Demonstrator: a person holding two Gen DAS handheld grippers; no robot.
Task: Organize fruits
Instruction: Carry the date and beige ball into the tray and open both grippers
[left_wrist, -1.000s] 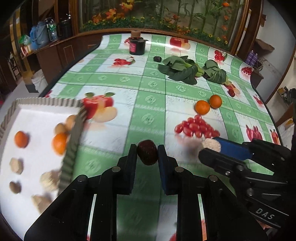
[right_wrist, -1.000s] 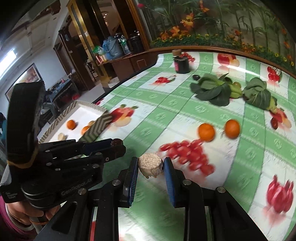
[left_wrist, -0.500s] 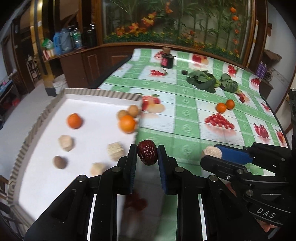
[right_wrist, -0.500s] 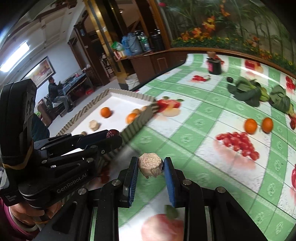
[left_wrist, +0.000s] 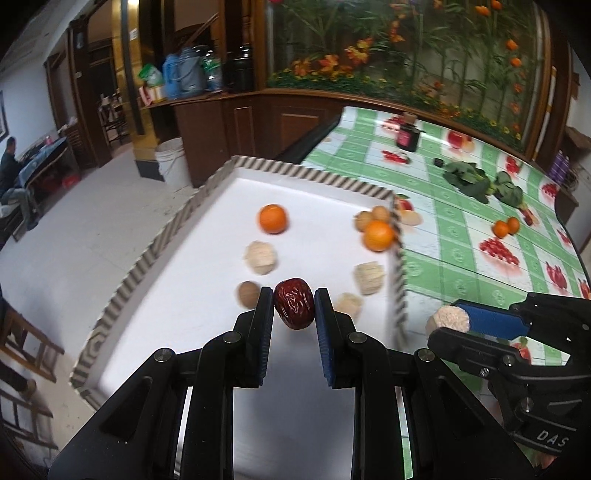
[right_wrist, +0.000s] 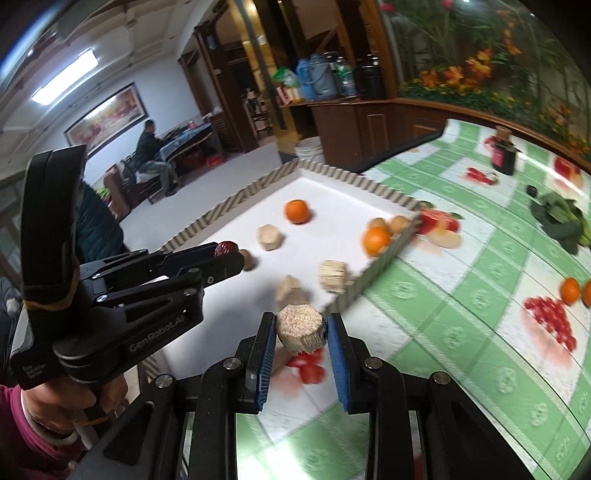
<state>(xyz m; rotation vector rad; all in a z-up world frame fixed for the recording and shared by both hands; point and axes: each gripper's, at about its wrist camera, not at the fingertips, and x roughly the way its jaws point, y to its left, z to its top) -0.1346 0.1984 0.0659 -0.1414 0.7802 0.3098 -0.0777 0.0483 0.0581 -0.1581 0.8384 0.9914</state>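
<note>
My left gripper (left_wrist: 294, 308) clamps a wrinkled red date (left_wrist: 294, 308) above the white tray (left_wrist: 207, 280). My right gripper (right_wrist: 300, 329) pinches a beige fibrous chunk (right_wrist: 300, 328) just beside the tray's corner.

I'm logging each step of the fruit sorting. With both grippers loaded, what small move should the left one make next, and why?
Probably lower and open the left gripper: it is shut on the red date, which hangs over the white tray floor, in a bare gap among the pieces already there.

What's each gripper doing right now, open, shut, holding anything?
Left gripper: shut on the red date, above the white tray.
Right gripper: shut on the beige chunk.
</note>
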